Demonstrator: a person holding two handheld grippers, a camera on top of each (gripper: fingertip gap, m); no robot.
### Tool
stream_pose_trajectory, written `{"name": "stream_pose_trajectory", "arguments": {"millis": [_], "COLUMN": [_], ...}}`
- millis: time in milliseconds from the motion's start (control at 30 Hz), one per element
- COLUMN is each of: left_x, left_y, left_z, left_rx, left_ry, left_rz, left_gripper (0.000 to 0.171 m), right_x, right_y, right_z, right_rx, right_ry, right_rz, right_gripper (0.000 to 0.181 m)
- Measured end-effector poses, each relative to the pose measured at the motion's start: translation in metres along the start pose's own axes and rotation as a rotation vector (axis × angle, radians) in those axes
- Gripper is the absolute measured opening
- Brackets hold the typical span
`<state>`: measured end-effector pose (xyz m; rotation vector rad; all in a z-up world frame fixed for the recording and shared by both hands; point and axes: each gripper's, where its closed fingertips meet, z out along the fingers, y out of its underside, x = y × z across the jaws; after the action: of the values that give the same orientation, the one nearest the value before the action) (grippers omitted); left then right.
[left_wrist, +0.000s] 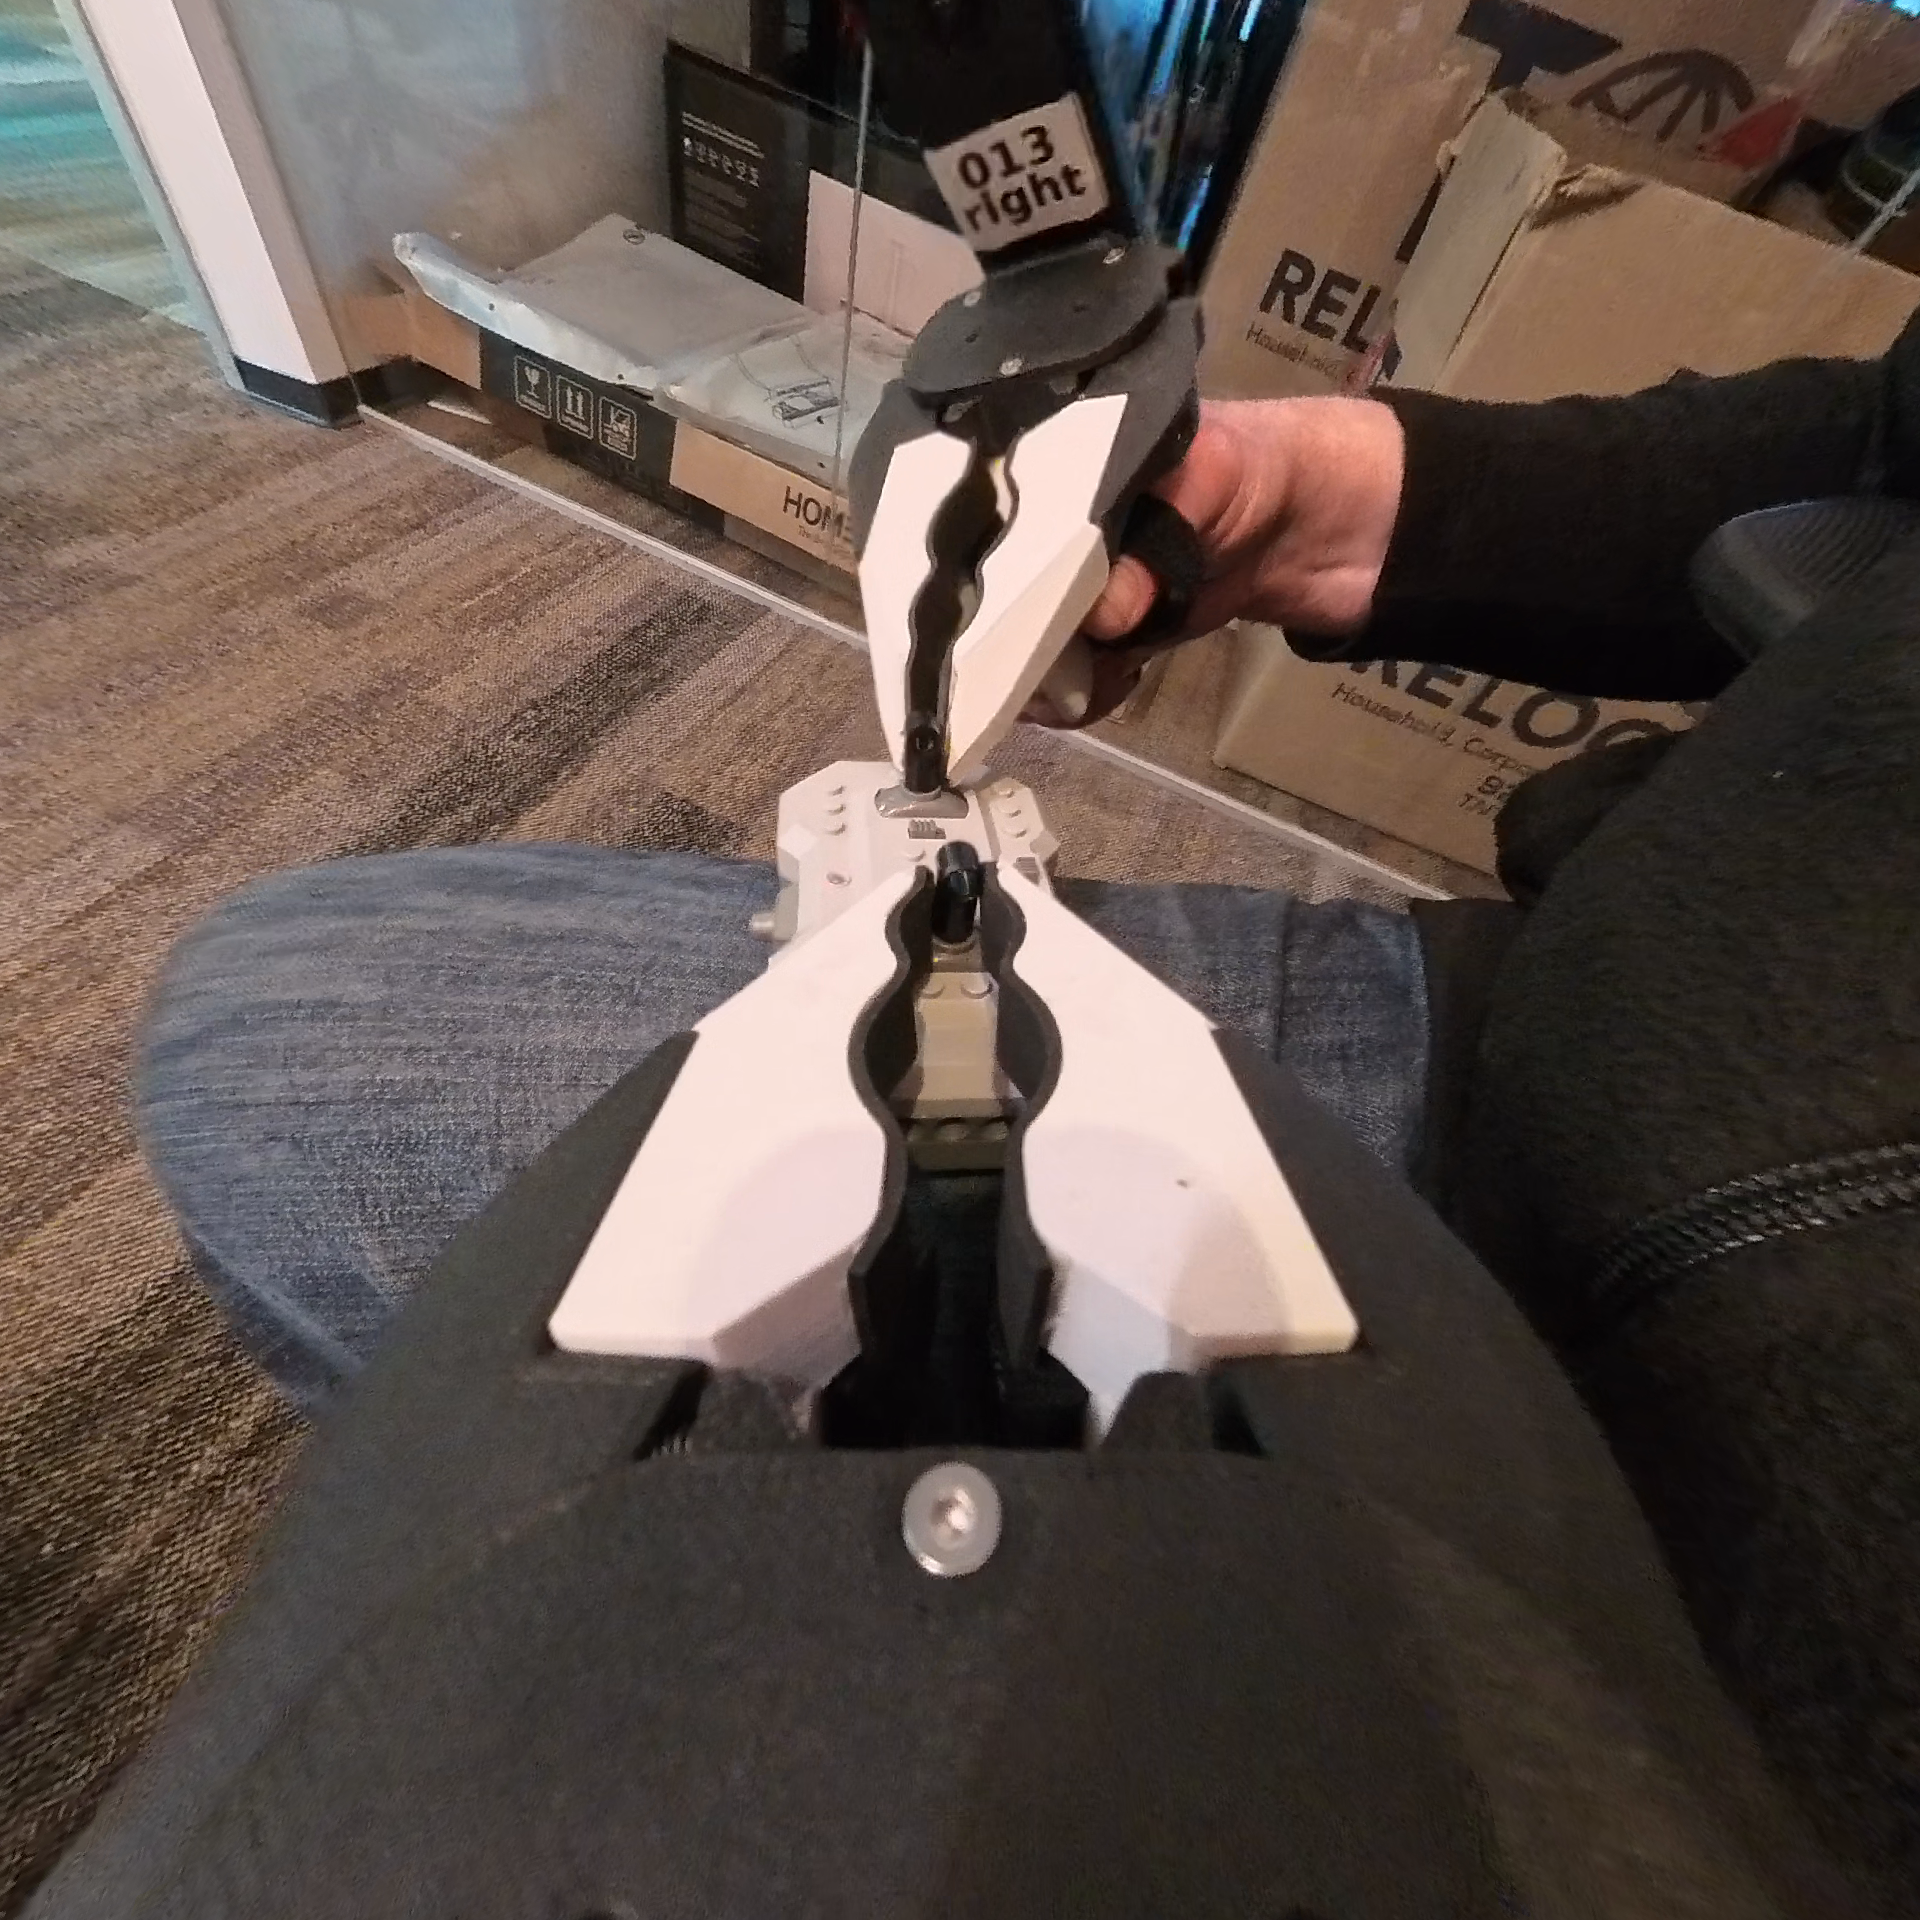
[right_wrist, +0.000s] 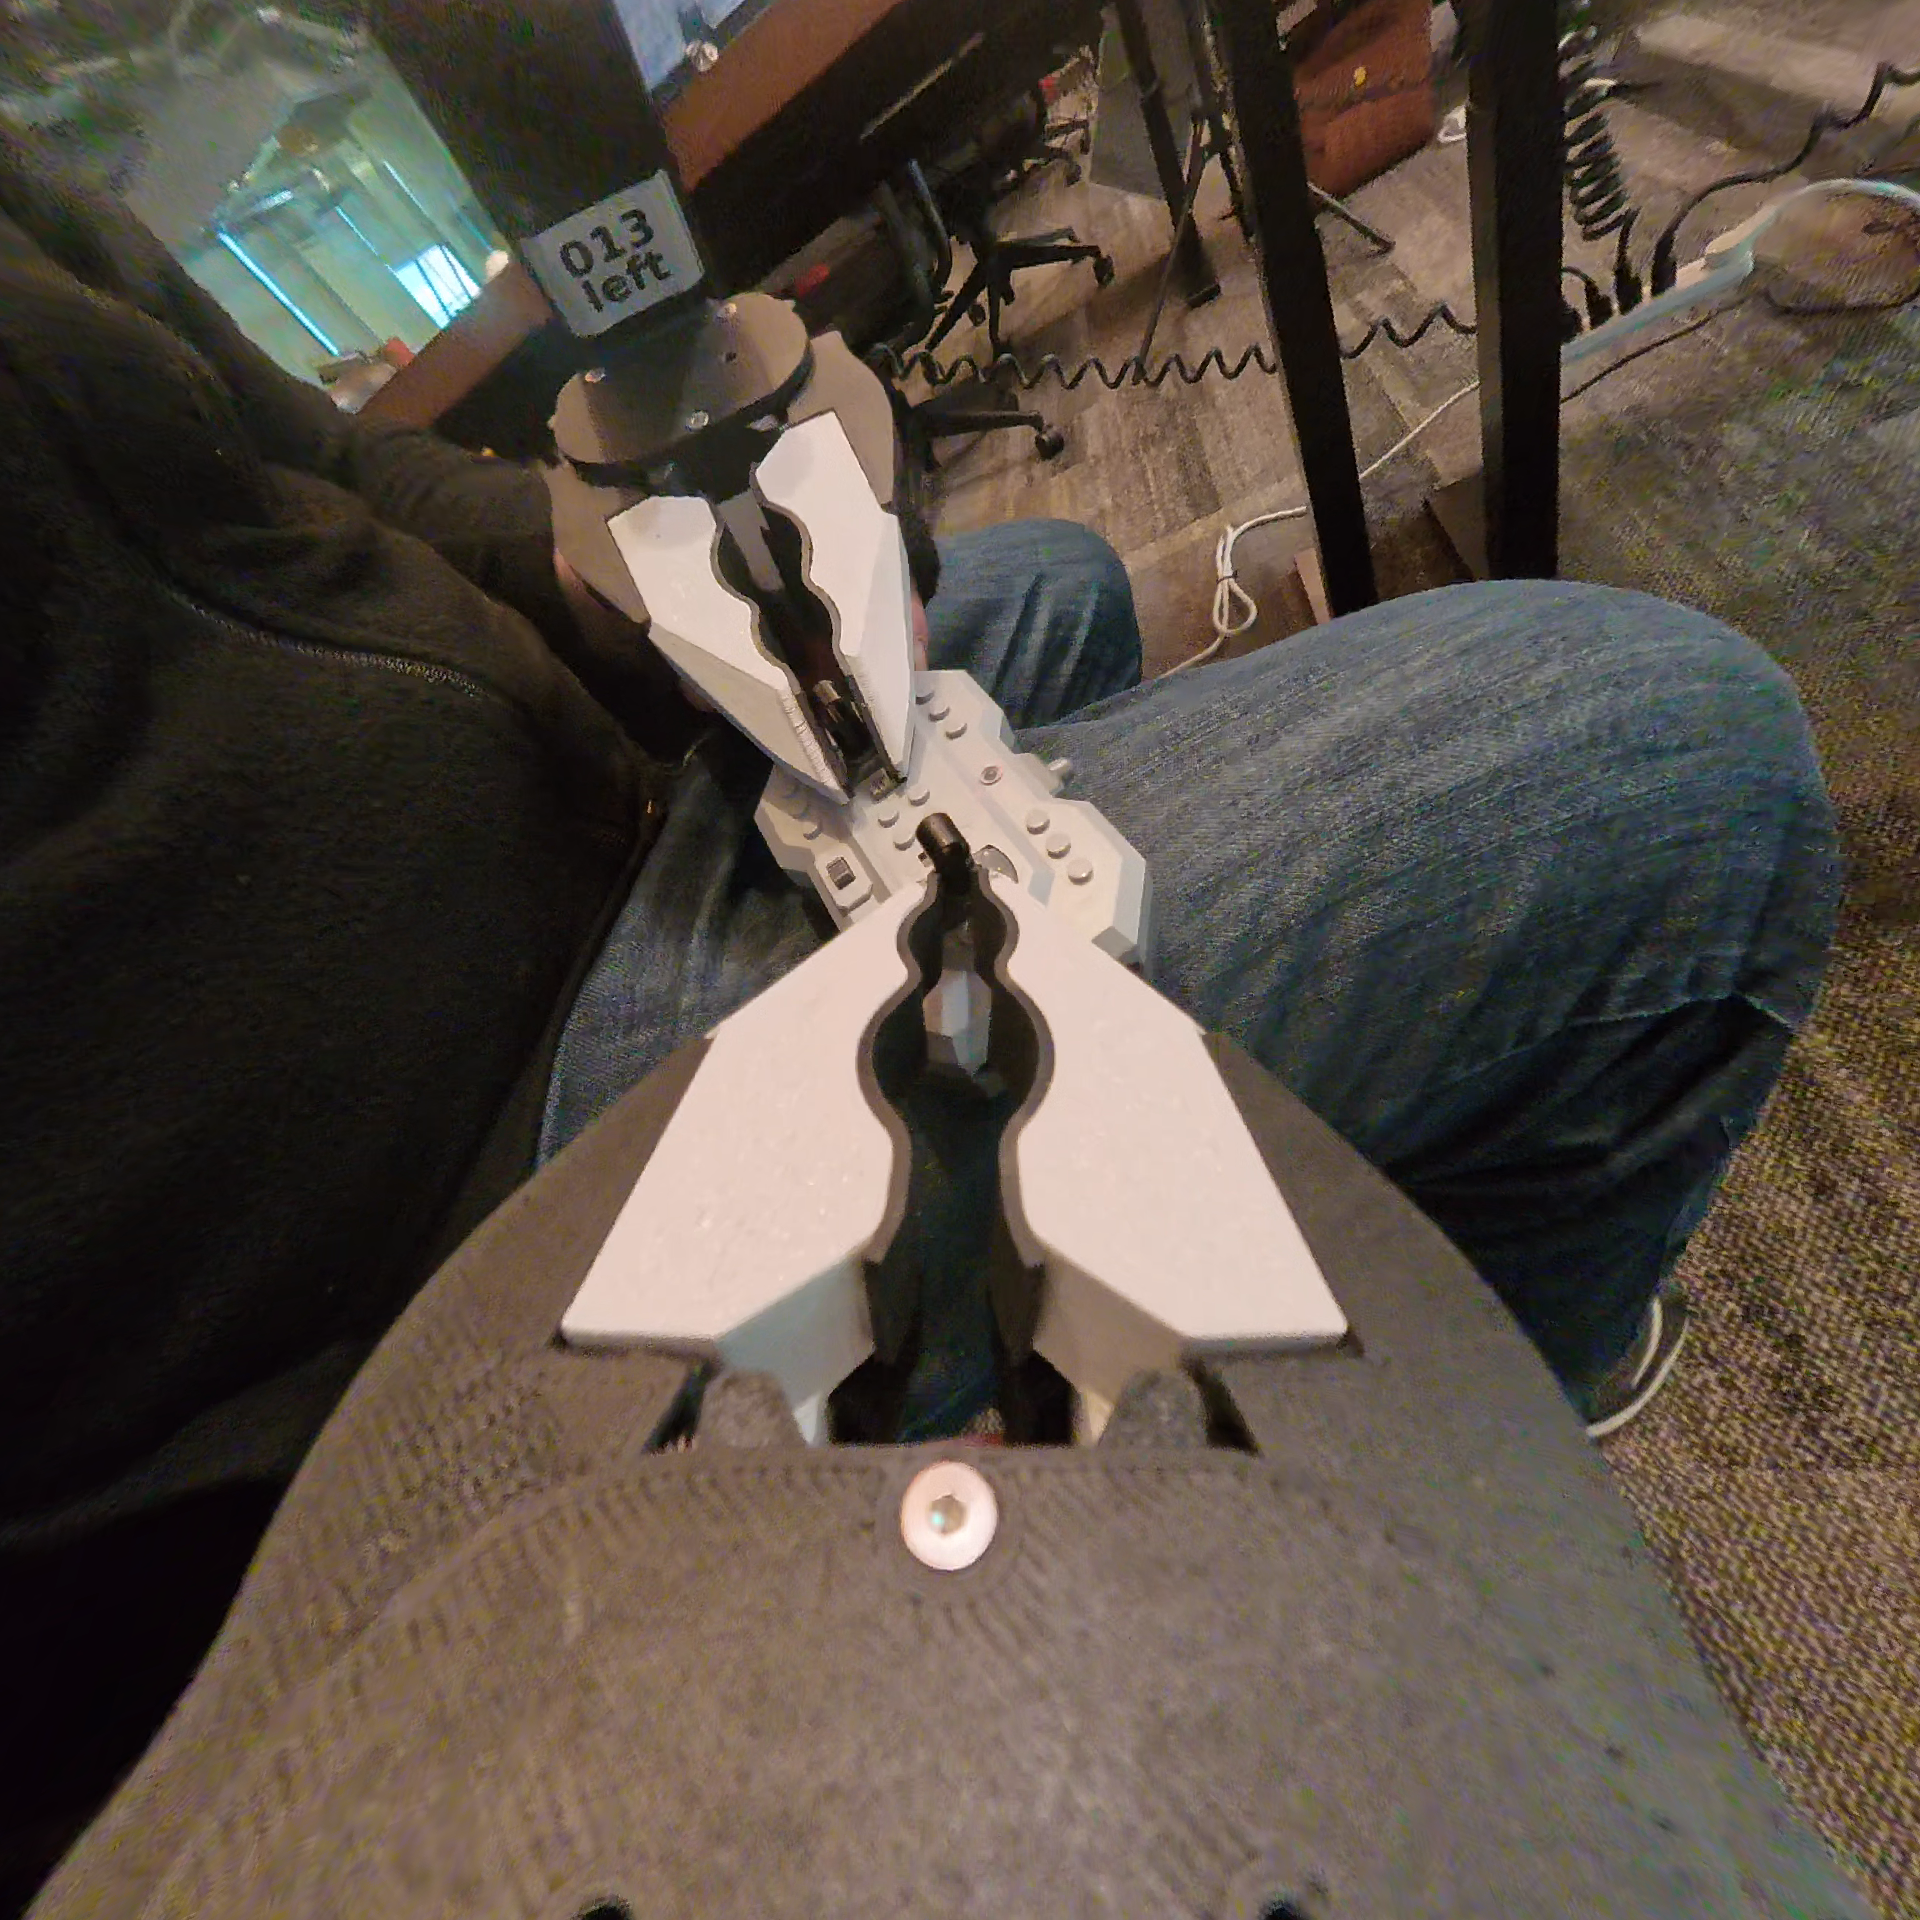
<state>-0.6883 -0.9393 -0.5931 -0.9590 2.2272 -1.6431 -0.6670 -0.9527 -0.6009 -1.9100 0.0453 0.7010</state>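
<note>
A grey toy-brick assembly (left_wrist: 831, 842) with studs lies over a person's lap in blue jeans (left_wrist: 468, 1039). My left gripper (left_wrist: 956, 883) is shut on its near end; a grey brick part (left_wrist: 956, 1039) sits between the fingers and a black pin (left_wrist: 958, 891) stands at the tips. My right gripper (left_wrist: 928, 774), held by a hand, points down and is shut on a small black pin (left_wrist: 923, 743) that touches the assembly's far end. In the right wrist view my right gripper (right_wrist: 948, 883) holds that pin (right_wrist: 943, 840) over the assembly (right_wrist: 1081, 842), and the left gripper (right_wrist: 868, 779) clamps the other end.
Cardboard boxes (left_wrist: 1558, 343) and flat packages (left_wrist: 644, 322) line the wall beyond the carpet (left_wrist: 312, 623). A black sleeve (left_wrist: 1662, 520) and jacket (right_wrist: 260, 831) are close by. Black desk legs (right_wrist: 1299, 312), an office chair (right_wrist: 987, 260) and a coiled cable (right_wrist: 1143, 364) stand on the floor. The grippers are tip to tip, or close to it.
</note>
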Motion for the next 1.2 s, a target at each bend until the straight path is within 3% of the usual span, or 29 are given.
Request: {"name": "stream_pose_trajectory", "arguments": {"millis": [267,600,800,967,1200], "left_x": [-0.005,-0.007,-0.008,-0.01,-0.009], "left_y": [-0.003,-0.003,-0.001,-0.002,-0.003], "left_z": [0.0,0.0,-0.001,0.0,-0.001], "left_rx": [0.015,0.001,0.004,0.014,0.022], "left_ry": [0.051,0.054,0.062,0.06,0.064], "left_rz": [-0.216,-0.234,-0.253,-0.263,-0.248], "left_gripper": [0.008,0.008,0.009,0.009,0.009], "right_x": [0.0,0.0,-0.005,-0.008,-0.003], "right_y": [-0.002,-0.001,0.002,0.007,0.001], "right_z": [0.0,0.0,0.001,0.001,-0.002], "right_rx": [0.021,0.043,0.018,-0.011,0.049], "right_ry": [0.007,0.003,0.164,0.231,0.209], "right_rz": [-0.024,-0.021,-0.333,-0.459,-0.339], "right_gripper": [0.003,0.003,0.001,0.0,0.002]}}
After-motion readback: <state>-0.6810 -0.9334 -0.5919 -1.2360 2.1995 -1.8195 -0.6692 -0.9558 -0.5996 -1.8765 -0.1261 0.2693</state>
